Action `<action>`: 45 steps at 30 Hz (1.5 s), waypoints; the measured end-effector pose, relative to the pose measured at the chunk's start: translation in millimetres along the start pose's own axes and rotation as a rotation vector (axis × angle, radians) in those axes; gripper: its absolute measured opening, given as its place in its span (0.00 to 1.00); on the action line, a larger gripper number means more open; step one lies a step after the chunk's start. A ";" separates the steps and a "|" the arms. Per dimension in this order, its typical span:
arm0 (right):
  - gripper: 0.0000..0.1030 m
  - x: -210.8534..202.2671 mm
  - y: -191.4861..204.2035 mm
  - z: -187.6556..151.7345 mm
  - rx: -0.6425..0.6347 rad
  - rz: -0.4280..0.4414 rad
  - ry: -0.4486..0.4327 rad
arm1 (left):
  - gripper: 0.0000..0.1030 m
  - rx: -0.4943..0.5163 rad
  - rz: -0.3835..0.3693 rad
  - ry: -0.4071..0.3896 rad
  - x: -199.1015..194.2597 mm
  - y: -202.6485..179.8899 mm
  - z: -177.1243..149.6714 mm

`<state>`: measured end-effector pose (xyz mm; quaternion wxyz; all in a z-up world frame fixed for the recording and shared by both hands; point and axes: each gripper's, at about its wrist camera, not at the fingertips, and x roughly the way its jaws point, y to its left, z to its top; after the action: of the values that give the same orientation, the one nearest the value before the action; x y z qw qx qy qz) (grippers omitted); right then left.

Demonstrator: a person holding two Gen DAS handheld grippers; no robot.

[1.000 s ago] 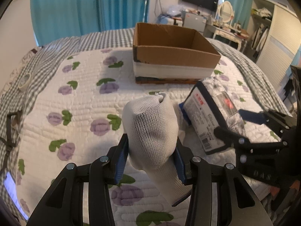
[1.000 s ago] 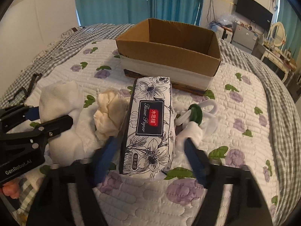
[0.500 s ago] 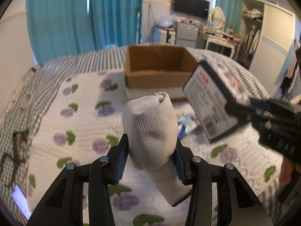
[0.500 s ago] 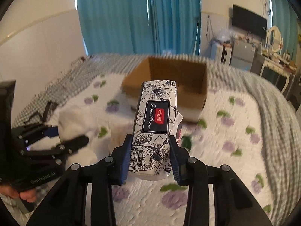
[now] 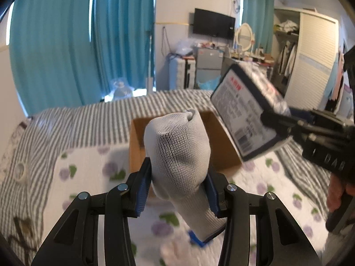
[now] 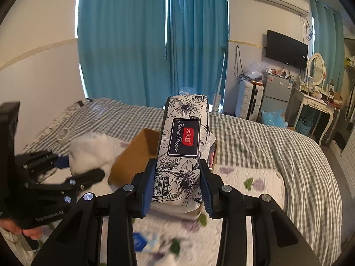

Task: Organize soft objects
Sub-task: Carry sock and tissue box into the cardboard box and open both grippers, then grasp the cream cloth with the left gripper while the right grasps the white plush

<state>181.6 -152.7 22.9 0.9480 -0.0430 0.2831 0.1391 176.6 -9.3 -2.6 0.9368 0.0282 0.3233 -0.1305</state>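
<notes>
While a second ago your two grippers sat low over the quilt, you now hold both lifted, and the cameras look across the bed toward the teal curtains instead of down on the bedding. Your left gripper is still pinched on the white mesh sock, its blue pads pressed into the sock's sides, with the cuff hanging below the fingers. Your right gripper is clamped on the floral tissue pack, which a second ago lay on the quilt between spread fingers; now the pack is up in the air, standing on end in the right wrist view.

The cardboard box has dropped in both views and sits on the bed beyond both held items. The tissue pack is seen tilted from the left wrist, upper right, above the box's right side.

Much of the box is hidden: the sock covers its middle in the left view, and the pack covers most of it in the right view, leaving only the left wall. The quilt near the bottom of both views is smeared by motion, so the small blue and white things lying there cannot be identified. Your right hand is cut off at the frame's edge.
</notes>
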 end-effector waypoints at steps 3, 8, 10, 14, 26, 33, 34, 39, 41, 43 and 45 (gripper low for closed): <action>0.36 37.4 -15.5 8.6 0.019 0.005 0.030 | 0.42 0.010 0.029 0.024 37.1 4.3 18.5; 0.36 92.7 -31.7 5.6 0.049 0.030 0.072 | 0.42 0.043 0.031 0.064 95.6 10.3 23.9; 0.36 111.5 -33.9 0.6 0.061 0.059 0.078 | 0.43 0.061 0.035 0.084 115.3 12.1 18.3; 0.36 138.2 -34.9 -10.8 0.068 0.076 0.093 | 0.51 0.059 0.050 0.101 135.5 15.1 7.5; 0.61 102.0 -42.7 -5.7 0.106 0.026 0.034 | 0.82 0.010 0.148 0.031 88.4 14.0 22.3; 0.67 7.2 -36.1 19.3 0.078 -0.030 -0.056 | 0.82 0.000 0.186 -0.100 -7.9 0.6 44.4; 0.68 -8.4 -35.4 21.8 0.073 -0.035 -0.067 | 0.82 0.004 0.190 -0.124 -23.6 -3.0 46.2; 0.91 -90.7 -24.0 25.4 0.053 -0.032 -0.147 | 0.97 0.016 0.197 -0.239 -102.3 -22.3 45.5; 0.96 -115.9 -19.1 21.5 0.052 -0.023 -0.181 | 1.00 0.015 0.215 -0.291 -128.0 -28.7 38.1; 1.00 -137.6 -14.3 15.1 0.044 -0.031 -0.193 | 1.00 0.016 0.221 -0.307 -142.5 -33.2 30.1; 1.00 -150.0 -7.9 7.7 0.024 -0.041 -0.176 | 1.00 0.009 0.223 -0.308 -152.7 -34.3 19.8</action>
<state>67.8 -194.9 111.6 0.9723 -0.0248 0.1992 0.1197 63.8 -10.5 107.8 0.9838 0.0477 0.1703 -0.0301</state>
